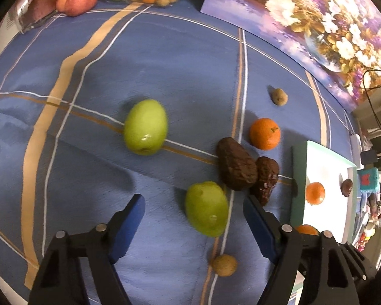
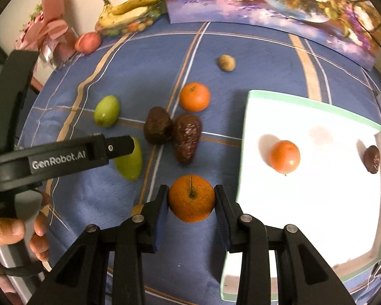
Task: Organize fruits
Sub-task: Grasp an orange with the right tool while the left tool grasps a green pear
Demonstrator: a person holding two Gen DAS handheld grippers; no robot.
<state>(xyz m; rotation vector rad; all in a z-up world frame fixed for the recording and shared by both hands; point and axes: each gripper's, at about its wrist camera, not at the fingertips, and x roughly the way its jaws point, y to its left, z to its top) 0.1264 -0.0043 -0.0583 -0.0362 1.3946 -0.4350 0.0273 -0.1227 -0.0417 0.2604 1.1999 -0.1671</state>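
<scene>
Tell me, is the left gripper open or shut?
Open: left gripper has its blue fingers spread wide around a green fruit, without touching it.

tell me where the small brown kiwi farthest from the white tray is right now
In the left wrist view the small brown kiwi lies on the blue checked tablecloth at the bottom centre, just below the nearer green apple, near the open left gripper.

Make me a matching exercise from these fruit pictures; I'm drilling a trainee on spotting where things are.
Things:
1. tangerine with stem
2. near green fruit
3. small dark fruit
4. bananas

Places:
A. in the glass dish
B. between the open left gripper fingers, untouched
C. gripped by the right gripper
D. in the white tray

Pairs: 1-C, 2-B, 3-D, 4-A
</scene>
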